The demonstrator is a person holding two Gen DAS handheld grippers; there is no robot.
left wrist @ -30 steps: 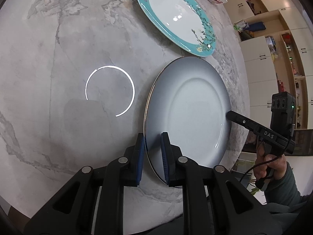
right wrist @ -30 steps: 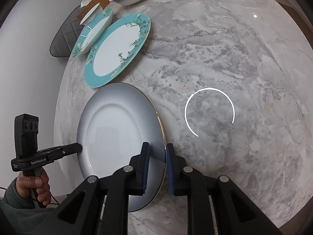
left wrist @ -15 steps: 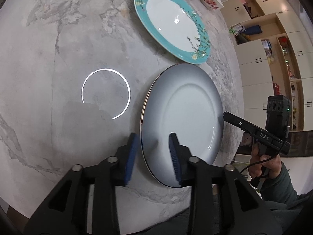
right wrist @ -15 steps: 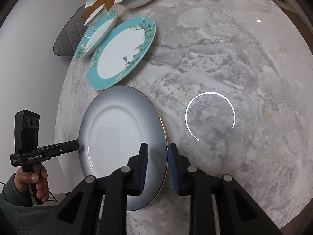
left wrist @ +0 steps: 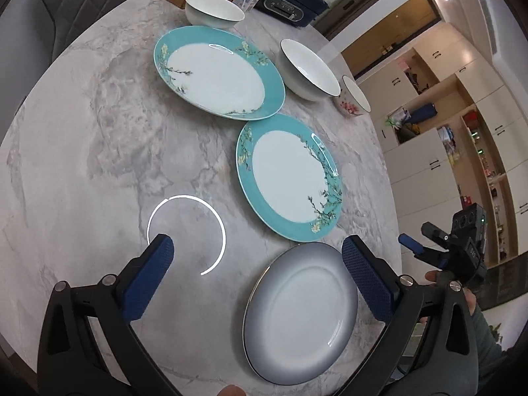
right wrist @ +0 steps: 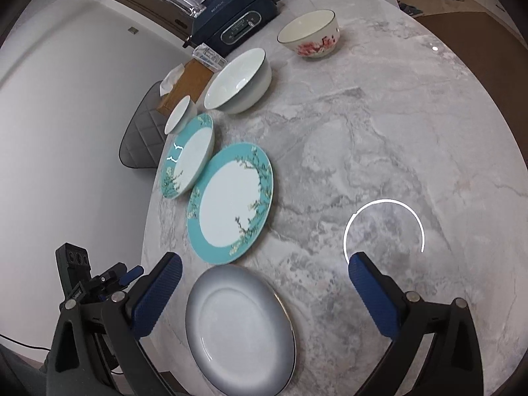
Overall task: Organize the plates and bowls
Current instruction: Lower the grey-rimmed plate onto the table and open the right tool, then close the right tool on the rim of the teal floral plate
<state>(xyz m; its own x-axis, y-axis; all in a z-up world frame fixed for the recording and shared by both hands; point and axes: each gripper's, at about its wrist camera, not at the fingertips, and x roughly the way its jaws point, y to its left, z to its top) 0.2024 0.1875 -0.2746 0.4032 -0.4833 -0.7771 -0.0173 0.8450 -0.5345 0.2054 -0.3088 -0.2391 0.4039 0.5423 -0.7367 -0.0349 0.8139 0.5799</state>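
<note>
A: Where did the grey plate (left wrist: pixel 298 323) sit?

B: Flat on the marble table (left wrist: pixel 99 151), at the near edge. Take it as the landmark: one teal plate (left wrist: pixel 288 178) lay just beyond it, almost touching its far rim, a second teal plate (left wrist: pixel 217 71) farther beyond that, and the white bowl (right wrist: pixel 239 81) and floral bowl (right wrist: pixel 312 34) well past both.

A: And the tongs?

B: Both were spreading wide. The left gripper (left wrist: pixel 257 259) straddled the grey plate's left rim, the right gripper (right wrist: pixel 264 269) its right rim, and no pad pressed on anything. The plate was loose between the jaws, not held.

A: How would that plate handle?

B: My judgement: glazed ceramic, so stiff, fairly heavy for a pinch, slick under rubber pads, and apt to chip or break if dropped or knocked on marble. Lying flat, it offered only the raised rim to grip. I'd bite opposite edges with one gripper each, pads well onto the rim, and lift it level, since one pinch could let it swing.
</note>
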